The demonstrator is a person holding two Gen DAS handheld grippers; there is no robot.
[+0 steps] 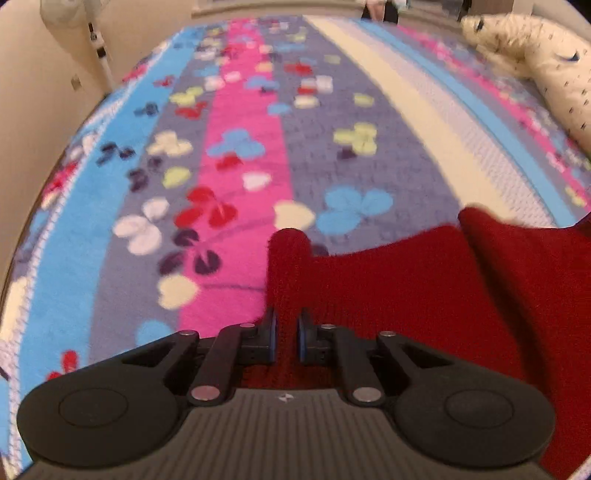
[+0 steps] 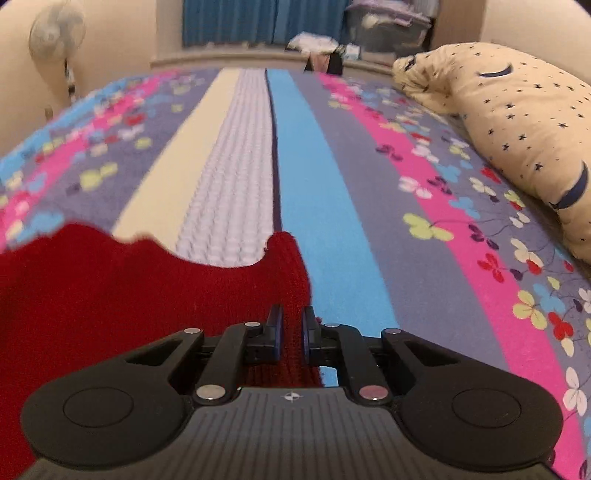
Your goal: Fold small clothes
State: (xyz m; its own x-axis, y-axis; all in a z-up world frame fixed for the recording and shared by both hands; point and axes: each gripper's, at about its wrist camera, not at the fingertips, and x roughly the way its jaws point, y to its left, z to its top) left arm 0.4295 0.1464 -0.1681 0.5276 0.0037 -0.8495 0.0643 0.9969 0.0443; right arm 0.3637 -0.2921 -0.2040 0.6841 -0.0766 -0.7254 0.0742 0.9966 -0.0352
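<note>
A small dark red knitted garment [image 1: 406,288] lies on a striped, flower-patterned bedspread [image 1: 236,155]. In the left wrist view my left gripper [image 1: 287,332] is shut on the garment's left edge, where a narrow strip of knit sticks up between the blue pads. In the right wrist view the red garment [image 2: 129,288] spreads to the left, and my right gripper [image 2: 292,330] is shut on its right edge, just beside the bedspread's blue stripe [image 2: 317,221]. The cloth under both grippers is hidden.
A cream pillow with dark stars and moons [image 2: 517,125] lies along the bed's right side. A standing fan [image 2: 57,40] is at the far left by the wall. Blue curtains [image 2: 229,22] and storage boxes [image 2: 388,26] stand beyond the bed's far edge.
</note>
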